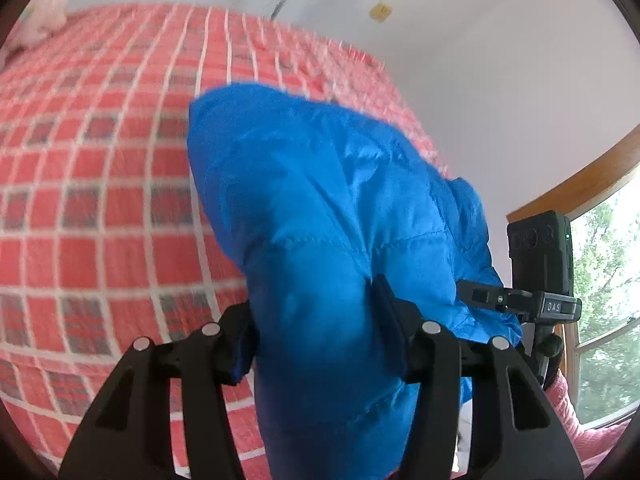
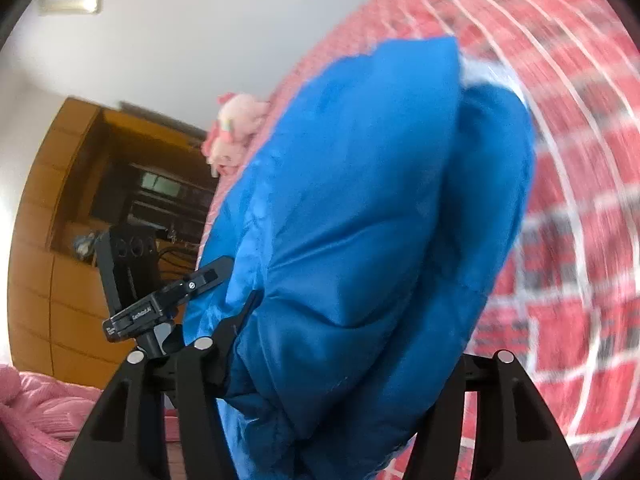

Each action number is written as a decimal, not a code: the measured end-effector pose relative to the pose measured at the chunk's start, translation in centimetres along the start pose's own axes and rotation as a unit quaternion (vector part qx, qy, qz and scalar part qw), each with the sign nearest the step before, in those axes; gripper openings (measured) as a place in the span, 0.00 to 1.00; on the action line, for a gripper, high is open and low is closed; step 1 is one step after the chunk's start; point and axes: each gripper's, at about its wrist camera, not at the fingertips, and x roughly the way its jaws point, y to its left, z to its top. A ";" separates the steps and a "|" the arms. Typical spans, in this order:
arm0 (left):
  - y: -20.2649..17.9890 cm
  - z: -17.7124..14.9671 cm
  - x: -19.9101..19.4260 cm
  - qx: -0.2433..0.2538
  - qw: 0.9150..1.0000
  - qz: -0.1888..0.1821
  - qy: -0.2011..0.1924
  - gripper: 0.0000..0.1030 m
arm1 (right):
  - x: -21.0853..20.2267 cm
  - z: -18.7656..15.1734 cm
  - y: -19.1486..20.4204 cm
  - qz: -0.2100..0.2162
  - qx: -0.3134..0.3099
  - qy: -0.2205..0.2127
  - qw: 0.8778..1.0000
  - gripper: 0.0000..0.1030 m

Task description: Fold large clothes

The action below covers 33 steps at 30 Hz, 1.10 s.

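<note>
A bright blue puffy quilted jacket [image 1: 320, 208] hangs bunched over the red plaid bed cover [image 1: 100, 200]. My left gripper [image 1: 316, 328] is shut on a thick fold of it, fabric bulging between and over the fingers. In the right wrist view the same blue jacket [image 2: 360, 220] fills the middle, and my right gripper [image 2: 340, 360] is shut on another fold; its right finger is hidden under the fabric. Each gripper shows in the other's view: the right one [image 1: 520, 300] and the left one [image 2: 168, 296]. Both views are motion-blurred.
The bed cover [image 2: 560, 200] spreads right in the right wrist view. A pink plush toy [image 2: 236, 128] lies on the bed. A wooden cabinet [image 2: 60, 240] stands against the white wall. A pink blanket [image 2: 36, 412] lies low left. A window [image 1: 600, 300] is at right.
</note>
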 end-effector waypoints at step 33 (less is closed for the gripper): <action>15.4 6.4 -2.3 -0.061 0.984 0.145 -0.078 0.65 | 15.7 11.2 0.8 -0.038 -0.066 0.070 0.995 0.78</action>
